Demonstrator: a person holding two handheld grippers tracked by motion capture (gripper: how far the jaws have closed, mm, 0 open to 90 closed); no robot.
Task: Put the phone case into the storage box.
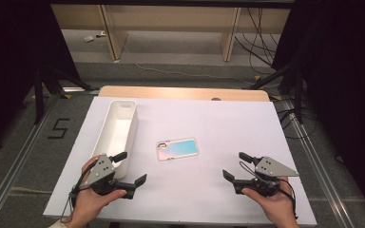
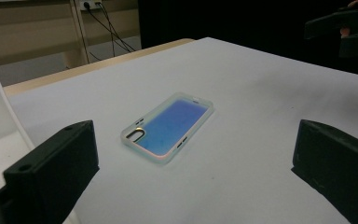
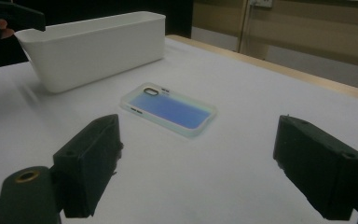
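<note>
Clearly the white bin (image 1: 132, 124) stands apart from the phone case (image 1: 177, 149)

Even overhead light on the white table (image 1: 195, 190); surroundings beyond it fall dark. Shadows soft and faint. Gripper views slightly soft, grainy.

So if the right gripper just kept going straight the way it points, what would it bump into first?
Most likely the phone case, lying flat on the white table ahead of the open right gripper. Depth is uncertain, so it might skim over it.
</note>
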